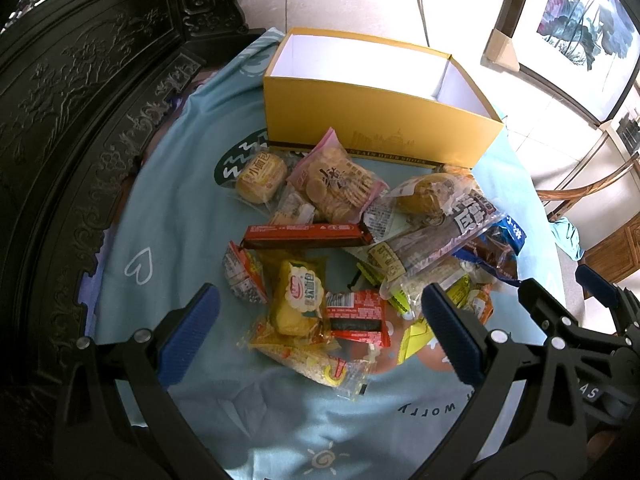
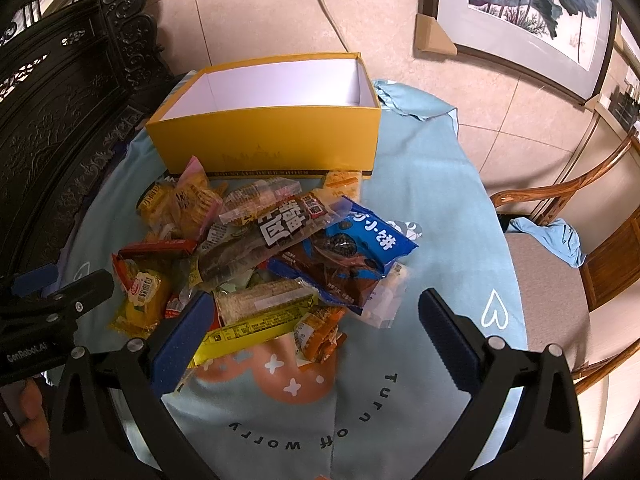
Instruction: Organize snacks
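Observation:
A pile of wrapped snacks (image 1: pixel 352 248) lies on a round table under a light blue cloth (image 1: pixel 184 216). Behind the pile stands an open yellow box (image 1: pixel 372 128) with a white, empty inside. In the right wrist view the same yellow box (image 2: pixel 264 140) sits beyond the snack pile (image 2: pixel 280 256), with a blue cookie pack (image 2: pixel 360 244) on top. My left gripper (image 1: pixel 320 332) hovers open over the near snacks, a yellow cake packet (image 1: pixel 298 300) between its fingers. My right gripper (image 2: pixel 312 340) is open too, above the pile's near edge by an orange packet (image 2: pixel 320 330).
Dark carved wooden furniture (image 1: pixel 80 100) rises at the left of the table. A wooden chair (image 2: pixel 568 280) with a blue cloth on its seat stands at the right. Framed pictures (image 2: pixel 520 12) lean on the tiled floor behind. A hand (image 2: pixel 28 408) shows at the lower left.

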`<state>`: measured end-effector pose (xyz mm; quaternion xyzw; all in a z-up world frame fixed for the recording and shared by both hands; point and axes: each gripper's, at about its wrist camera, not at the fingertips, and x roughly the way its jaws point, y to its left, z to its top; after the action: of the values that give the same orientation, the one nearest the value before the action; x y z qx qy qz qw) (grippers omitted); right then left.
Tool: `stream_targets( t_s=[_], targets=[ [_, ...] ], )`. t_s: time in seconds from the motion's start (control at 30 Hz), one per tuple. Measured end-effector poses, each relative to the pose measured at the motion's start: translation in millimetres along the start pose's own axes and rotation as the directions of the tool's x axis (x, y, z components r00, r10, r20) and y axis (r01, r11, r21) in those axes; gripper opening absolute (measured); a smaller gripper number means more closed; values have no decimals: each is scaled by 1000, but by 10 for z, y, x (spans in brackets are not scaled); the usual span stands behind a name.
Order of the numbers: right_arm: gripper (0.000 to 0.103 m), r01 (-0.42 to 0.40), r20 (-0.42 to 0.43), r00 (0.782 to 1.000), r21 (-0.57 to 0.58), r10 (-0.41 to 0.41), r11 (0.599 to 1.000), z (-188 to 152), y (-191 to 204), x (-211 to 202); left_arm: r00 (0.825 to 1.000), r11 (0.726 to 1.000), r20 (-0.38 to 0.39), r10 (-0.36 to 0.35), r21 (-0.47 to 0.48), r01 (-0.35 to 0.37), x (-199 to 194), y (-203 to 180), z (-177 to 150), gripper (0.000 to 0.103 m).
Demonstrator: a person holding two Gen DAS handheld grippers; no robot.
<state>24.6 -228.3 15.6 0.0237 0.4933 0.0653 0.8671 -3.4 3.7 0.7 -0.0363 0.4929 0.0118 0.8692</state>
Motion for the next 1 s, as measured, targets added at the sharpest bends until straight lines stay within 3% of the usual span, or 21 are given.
stream_targets(
  t_s=[0.47,0.67,1.0],
  targets=[
    [102,-15,-12,1000,-4,15,1000,-102,-181,157,1000,999,-12,-15,36,15,267,96,22,101],
    [102,-34,-8,999,-32,33,999,-213,-212,306,999,1000,-47,5,-1,-5,517,293,-52,101],
    [102,-65,-47,997,-20,64,998,-280,-302,564,995,998,-91,51,46,-47,892,265,-128,100]
  ],
)
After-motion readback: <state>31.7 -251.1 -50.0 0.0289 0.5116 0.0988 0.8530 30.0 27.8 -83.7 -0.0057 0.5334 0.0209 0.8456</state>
